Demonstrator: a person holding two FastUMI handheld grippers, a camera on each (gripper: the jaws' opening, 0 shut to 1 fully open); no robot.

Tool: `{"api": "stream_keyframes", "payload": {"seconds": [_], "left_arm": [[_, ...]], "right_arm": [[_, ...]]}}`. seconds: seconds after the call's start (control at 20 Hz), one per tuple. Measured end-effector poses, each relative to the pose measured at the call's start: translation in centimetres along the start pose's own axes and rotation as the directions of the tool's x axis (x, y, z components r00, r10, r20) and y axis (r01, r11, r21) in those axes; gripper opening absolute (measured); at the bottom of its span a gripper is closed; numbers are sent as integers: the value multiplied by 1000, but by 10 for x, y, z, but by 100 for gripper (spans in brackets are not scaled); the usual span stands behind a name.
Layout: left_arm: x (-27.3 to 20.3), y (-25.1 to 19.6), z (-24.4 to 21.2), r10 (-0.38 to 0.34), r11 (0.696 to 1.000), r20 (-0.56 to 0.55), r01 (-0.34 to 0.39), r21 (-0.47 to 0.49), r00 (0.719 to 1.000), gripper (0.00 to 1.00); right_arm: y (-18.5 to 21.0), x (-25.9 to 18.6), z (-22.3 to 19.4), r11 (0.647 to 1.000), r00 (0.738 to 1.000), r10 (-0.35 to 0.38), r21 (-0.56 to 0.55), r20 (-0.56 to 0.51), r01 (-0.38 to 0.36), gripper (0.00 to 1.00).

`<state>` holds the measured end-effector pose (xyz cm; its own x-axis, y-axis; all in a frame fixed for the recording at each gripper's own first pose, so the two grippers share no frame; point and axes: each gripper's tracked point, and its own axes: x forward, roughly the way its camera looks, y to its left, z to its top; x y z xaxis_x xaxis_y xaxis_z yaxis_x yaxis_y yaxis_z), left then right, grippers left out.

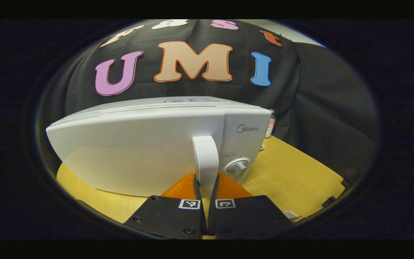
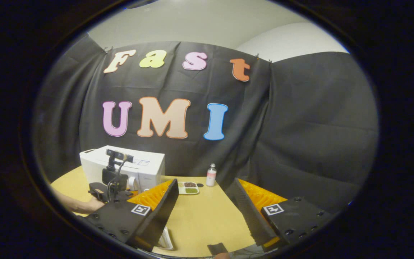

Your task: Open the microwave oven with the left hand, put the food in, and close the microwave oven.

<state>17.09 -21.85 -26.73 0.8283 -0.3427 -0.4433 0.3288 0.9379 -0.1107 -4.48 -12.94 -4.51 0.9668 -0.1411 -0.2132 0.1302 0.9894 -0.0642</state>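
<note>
The white microwave stands on the yellow table, seen close up in the left gripper view, and I cannot tell whether its door is ajar. My left gripper is shut on the lower part of the upright white door handle, one finger on each side. In the right gripper view the microwave sits at the far left with the left gripper and a person's forearm in front of it. The food tray lies on the table beside the microwave. My right gripper hangs open above the table, holding nothing.
A small bottle stands by the back cloth, right of the tray. A round dial sits on the microwave's control panel. A white object lies at the near edge under the right gripper's left finger. Bare tabletop stretches between tray and right gripper.
</note>
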Motion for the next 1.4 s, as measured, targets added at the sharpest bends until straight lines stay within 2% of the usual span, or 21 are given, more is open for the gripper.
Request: {"api": "stream_keyframes", "payload": {"seconds": [0.1,0.15,0.25,0.4,0.55,0.7,0.9,1.2,1.4], "left_arm": [[-3,-1,-2,-13,1000,-10,13,6,1000,1],[-12,-3,-12,-23,999,-29,23,-27,999,1],[-45,-8,-12,-59,998,36,60,-30,998,1],[-93,-5,-40,-94,995,26,95,-38,995,1],[-145,8,-62,-93,995,13,93,-32,996,1],[-182,28,-81,-57,998,-5,56,-27,998,1],[-222,57,-101,15,999,-48,-17,-29,999,1],[-264,111,-120,177,982,-82,-182,-59,981,2],[-283,143,-128,231,970,-72,-235,-56,970,2]], "right_arm": [[5,1,4,1000,1000,12,-5,13,-12,97],[7,2,5,1000,1000,18,-7,19,-18,97],[12,3,4,1000,999,27,-1,22,-27,97],[36,5,-4,995,996,85,42,4,-85,97],[60,7,-18,988,989,145,63,-27,-143,97],[91,4,-30,973,976,216,96,-40,-212,97],[119,2,-64,958,954,285,66,-95,-279,97],[147,0,-117,943,925,332,54,-185,-327,97],[162,-3,-152,932,903,360,46,-235,-360,98]]}}
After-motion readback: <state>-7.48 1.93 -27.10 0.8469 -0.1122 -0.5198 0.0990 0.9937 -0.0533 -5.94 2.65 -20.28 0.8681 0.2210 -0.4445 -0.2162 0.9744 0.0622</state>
